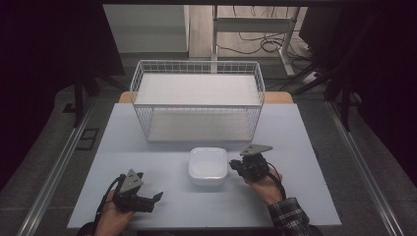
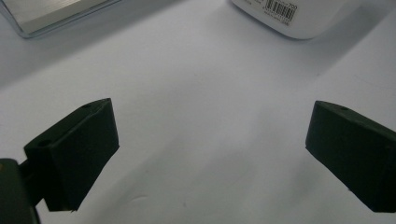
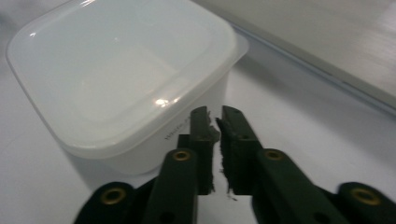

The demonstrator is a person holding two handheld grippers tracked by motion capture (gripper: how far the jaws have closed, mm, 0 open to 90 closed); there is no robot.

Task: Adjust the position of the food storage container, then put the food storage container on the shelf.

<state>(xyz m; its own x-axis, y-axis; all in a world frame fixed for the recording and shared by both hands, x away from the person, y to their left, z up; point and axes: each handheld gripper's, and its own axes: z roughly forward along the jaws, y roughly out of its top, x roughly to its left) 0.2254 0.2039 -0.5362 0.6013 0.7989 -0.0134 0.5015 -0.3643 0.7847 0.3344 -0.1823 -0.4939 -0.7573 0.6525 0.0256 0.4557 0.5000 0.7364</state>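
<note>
White plastic container (image 1: 208,165) with its lid on sits just below centre of the high view, on the pale surface (image 1: 147,147). Behind it, in the upper middle, stands a white wire basket (image 1: 196,101) with a shelf inside. At lower left, the left tool (image 1: 150,201) rests low over the surface, jaws spread wide with nothing between them; in its own view the container (image 2: 299,16), showing a barcode label (image 2: 280,9), sits at the top right, well apart from those jaws. Right of centre, the right tool (image 1: 235,166) is just beside the container's right edge; up close its jaws are drawn together to a thin slit, gripping nothing, tips right by the container (image 3: 121,74) wall.
</note>
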